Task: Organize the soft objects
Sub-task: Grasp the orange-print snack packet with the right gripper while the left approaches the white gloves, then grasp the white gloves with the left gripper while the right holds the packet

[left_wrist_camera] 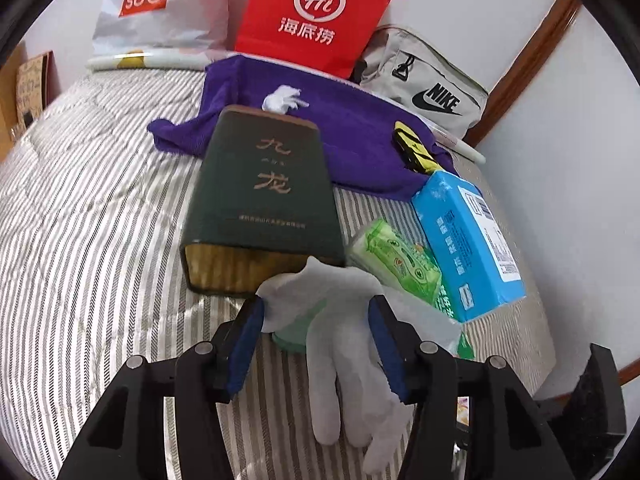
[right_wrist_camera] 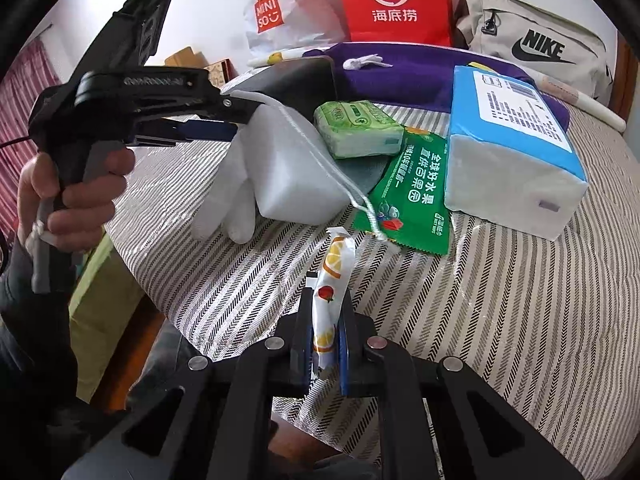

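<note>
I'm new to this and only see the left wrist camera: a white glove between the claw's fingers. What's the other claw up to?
Observer: The right claw is shut on a slim fruit-printed packet, which stands upright between its fingers.
Operator: Is there anything next to my glove that I'm missing?
Observer: Yes. Beside the white glove sits a white drawstring pouch, and its cord trails onto the green sachet.
Operator: And what is holding my claw up?
Observer: A person's hand is wrapped around the handle of the left claw.
</note>
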{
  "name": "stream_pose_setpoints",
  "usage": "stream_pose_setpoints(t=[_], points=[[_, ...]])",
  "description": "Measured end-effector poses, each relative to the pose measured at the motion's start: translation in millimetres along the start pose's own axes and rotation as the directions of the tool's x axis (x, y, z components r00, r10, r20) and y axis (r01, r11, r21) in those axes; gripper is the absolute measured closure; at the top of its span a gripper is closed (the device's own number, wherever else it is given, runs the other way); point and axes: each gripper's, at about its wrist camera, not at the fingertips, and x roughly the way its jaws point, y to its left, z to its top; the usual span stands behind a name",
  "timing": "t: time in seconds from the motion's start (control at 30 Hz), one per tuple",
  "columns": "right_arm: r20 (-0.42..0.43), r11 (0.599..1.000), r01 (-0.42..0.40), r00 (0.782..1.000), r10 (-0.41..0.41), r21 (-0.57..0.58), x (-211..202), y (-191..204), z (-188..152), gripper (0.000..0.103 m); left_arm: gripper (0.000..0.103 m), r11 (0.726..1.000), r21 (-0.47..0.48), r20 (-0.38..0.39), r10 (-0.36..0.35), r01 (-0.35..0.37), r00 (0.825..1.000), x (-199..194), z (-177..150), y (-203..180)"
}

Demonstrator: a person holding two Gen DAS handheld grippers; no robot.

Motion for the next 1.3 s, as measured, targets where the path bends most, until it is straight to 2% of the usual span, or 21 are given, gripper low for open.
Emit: stream_pose_setpoints(t=[0.07, 0.1, 0.27, 0.47, 0.6, 0.67, 0.73, 0.8, 0.97, 1.1, 1.3], points=[[0.004, 1.0, 0.002, 1.0, -0.002, -0.004, -1, 0, -1, 0.094, 0.057, 1.0, -0.001, 0.003, -0.01, 0.01, 1.0, 0, 0, 0], [0.003, 1.0, 0.001, 1.0, -0.001, -0.009, -1, 1, -1, 0.095, 0.069, 1.0, 0.009, 0.004, -0.006, 0.006, 1.0, -1, -1, 0], [0.017, 1.0, 0.004, 1.0, -0.004, -0.005, -9, -2, -1, 0.097, 0.092, 1.0, 0.026, 0.01, -0.006, 0.006, 1.0, -9, -5, 5], [0.051, 0.999, 0.029, 0.998, -0.03, 0.018, -26, -14, -1, 0.097, 0.094, 1.0, -0.006, 0.064, -0.013, 0.014, 0.998, -35, -4, 20], [0.059, 0.997, 0.059, 0.996, -0.062, 0.047, -33, -27, 0, 0.097, 0.094, 1.0, 0.009, 0.035, -0.024, 0.023, 0.999, -40, -10, 23], [0.062, 0.995, 0.074, 0.995, -0.078, 0.06, -36, -33, 0, 0.097, 0.094, 0.999, 0.024, 0.016, -0.047, 0.047, 0.999, -40, -14, 20], [0.054, 0.994, 0.085, 0.995, -0.089, 0.075, -36, -40, -1, 0.097, 0.085, 0.997, 0.05, -0.017, -0.064, 0.065, 0.998, -34, -20, 14], [0.05, 0.991, 0.097, 0.993, -0.102, 0.093, -34, -46, -1, 0.097, 0.068, 0.994, 0.082, -0.028, -0.065, 0.067, 0.998, -30, -25, 6], [0.043, 0.989, 0.11, 0.992, -0.115, 0.099, -34, -48, -4, 0.097, 0.051, 0.99, 0.122, -0.043, -0.064, 0.069, 0.997, -21, -29, -5], [0.042, 0.989, 0.109, 0.993, -0.114, 0.101, -34, -50, -4, 0.097, 0.047, 0.988, 0.133, -0.068, -0.075, 0.084, 0.995, -10, -28, -8], [0.032, 0.988, 0.112, 0.993, -0.116, 0.106, -32, -52, -5, 0.096, 0.049, 0.983, 0.181, -0.055, -0.018, 0.028, 0.998, 5, -29, -17]])
